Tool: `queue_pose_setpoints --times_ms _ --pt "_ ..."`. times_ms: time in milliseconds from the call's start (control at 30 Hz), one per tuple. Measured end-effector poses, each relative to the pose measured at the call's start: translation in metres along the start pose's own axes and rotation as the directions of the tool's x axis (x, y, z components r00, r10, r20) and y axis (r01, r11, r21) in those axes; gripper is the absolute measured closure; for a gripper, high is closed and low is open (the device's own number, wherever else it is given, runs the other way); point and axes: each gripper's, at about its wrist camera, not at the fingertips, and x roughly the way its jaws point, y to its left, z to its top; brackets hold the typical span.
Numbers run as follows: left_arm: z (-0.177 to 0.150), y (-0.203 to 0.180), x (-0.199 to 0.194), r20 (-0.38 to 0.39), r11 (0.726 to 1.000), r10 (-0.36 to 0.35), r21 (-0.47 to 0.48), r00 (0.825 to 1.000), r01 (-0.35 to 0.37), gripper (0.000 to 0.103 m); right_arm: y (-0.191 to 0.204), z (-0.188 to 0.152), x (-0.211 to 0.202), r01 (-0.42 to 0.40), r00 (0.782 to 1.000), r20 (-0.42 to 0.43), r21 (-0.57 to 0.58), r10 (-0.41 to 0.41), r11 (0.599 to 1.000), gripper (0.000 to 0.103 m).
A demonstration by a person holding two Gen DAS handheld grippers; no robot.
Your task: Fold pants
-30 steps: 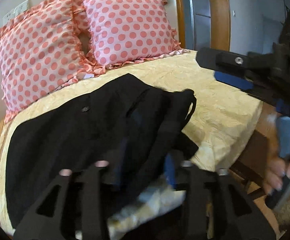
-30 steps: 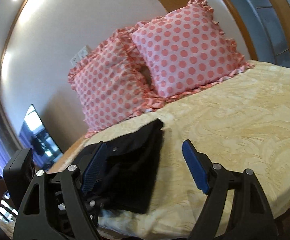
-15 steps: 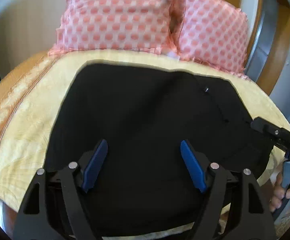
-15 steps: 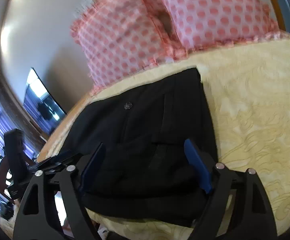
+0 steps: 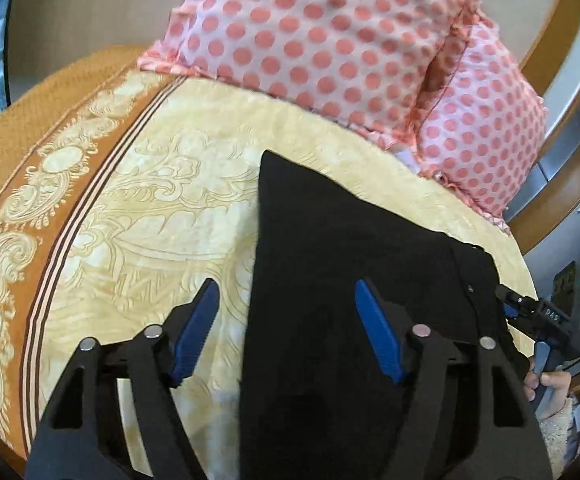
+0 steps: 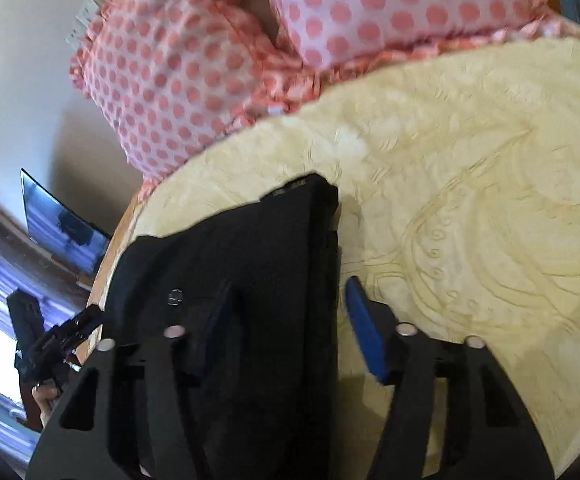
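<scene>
Black pants point(image 5: 350, 248) lie folded flat on a yellow patterned bedspread point(image 5: 162, 216). My left gripper point(image 5: 286, 320) is open above the pants' left edge, one finger over the bedspread, the other over the cloth. My right gripper point(image 6: 282, 332) is open above the pants' point(image 6: 250, 256) right edge by the waistband; a metal button point(image 6: 175, 297) shows there. The right gripper also shows at the far right of the left wrist view point(image 5: 506, 304). The left gripper shows at the far left of the right wrist view point(image 6: 90, 316).
Two pink polka-dot pillows point(image 5: 330, 36) lean at the head of the bed, also in the right wrist view point(image 6: 218, 56). An orange border point(image 5: 30, 152) runs along the bedspread's left side. A TV screen point(image 6: 58, 228) stands beyond the bed. Bare bedspread point(image 6: 482, 208) lies right of the pants.
My left gripper let go of the pants and opened, then swung left to their left edge. My right gripper moved in low over their right edge. The pants now lie flat.
</scene>
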Motion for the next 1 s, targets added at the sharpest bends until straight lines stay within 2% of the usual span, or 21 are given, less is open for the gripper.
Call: queue_pose_setpoints --times_ms 133,233,300,333,400,433,467,500,633,767,933,1000 --pt "0.006 0.001 0.015 -0.058 1.000 -0.025 0.011 0.998 0.026 0.041 -0.001 0.002 0.005 -0.030 1.000 -0.004 -0.009 0.030 1.000 0.049" --pt "0.007 -0.002 0.031 -0.120 0.997 -0.076 0.005 0.990 0.077 0.043 -0.004 0.002 0.005 -0.064 0.998 -0.006 -0.007 0.064 0.998 0.050" --pt "0.010 -0.008 0.035 -0.122 0.998 -0.054 0.035 0.991 0.058 0.043 -0.004 0.000 0.005 -0.081 0.997 -0.011 -0.025 0.080 0.996 0.052" --pt "0.011 -0.009 0.037 -0.123 0.997 -0.051 0.043 0.991 0.057 0.043 -0.003 0.000 0.006 -0.080 0.997 -0.010 -0.037 0.079 0.996 0.057" --pt "0.012 -0.011 0.039 -0.125 0.996 -0.051 0.060 0.991 0.058 0.058 0.000 -0.001 0.007 -0.082 0.997 -0.008 -0.069 0.081 0.994 0.067" --pt "0.012 -0.012 0.038 -0.114 0.996 -0.047 0.069 0.992 0.055 0.073 0.001 -0.001 0.007 -0.102 0.995 -0.012 -0.076 0.101 0.992 0.079" --pt "0.013 -0.014 0.036 -0.104 0.995 -0.039 0.084 0.994 0.047 0.089 0.001 -0.001 0.006 -0.115 0.993 -0.013 -0.075 0.115 0.991 0.080" --pt "0.014 -0.018 0.032 -0.091 0.992 -0.035 0.115 0.995 0.045 0.091 0.003 0.000 0.004 -0.116 0.993 -0.008 -0.080 0.116 0.990 0.081" --pt "0.018 -0.038 0.021 -0.040 0.980 0.011 0.201 0.999 -0.002 0.093 0.018 0.009 -0.006 -0.094 0.995 0.008 -0.130 0.095 0.987 0.085" --pt "0.042 -0.067 0.019 0.025 0.964 0.022 0.264 0.999 -0.028 0.093 0.041 0.037 -0.021 -0.056 0.996 0.052 -0.211 0.068 0.976 0.086" --pt "0.087 -0.096 0.053 0.113 0.952 0.072 0.289 0.991 -0.102 0.093 0.045 0.086 -0.023 0.068 0.984 0.179 -0.247 -0.023 0.967 0.086" --pt "0.100 -0.100 0.074 0.107 0.952 0.090 0.284 0.990 -0.117 0.093 0.034 0.100 -0.012 0.108 0.977 0.202 -0.223 -0.062 0.969 0.086"
